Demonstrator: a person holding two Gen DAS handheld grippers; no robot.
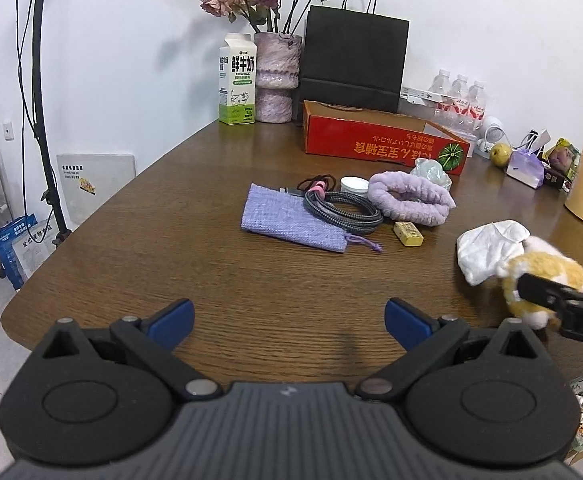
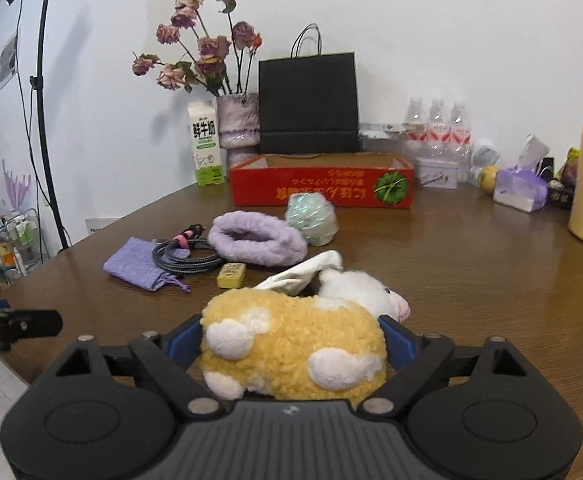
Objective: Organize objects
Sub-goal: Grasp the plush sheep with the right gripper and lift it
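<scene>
Between the right claw's [image 2: 291, 344] fingers sits the plush toy [image 2: 291, 344].

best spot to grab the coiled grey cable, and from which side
Grip the coiled cable at the pink strap that bundles its loops, so the coil should lift as one piece. Come from above: it lies flat on the table, hemmed by the lilac pouch on its left and the purple headband on its right. The open left gripper faces it.

The surface [image 1: 211, 280] is matt grained wood. The plush toy [image 2: 291, 344] is fuzzy cloth, the pouch [image 1: 283, 216] coarse weave, the red box [image 2: 323, 190] probably cardboard.
</scene>
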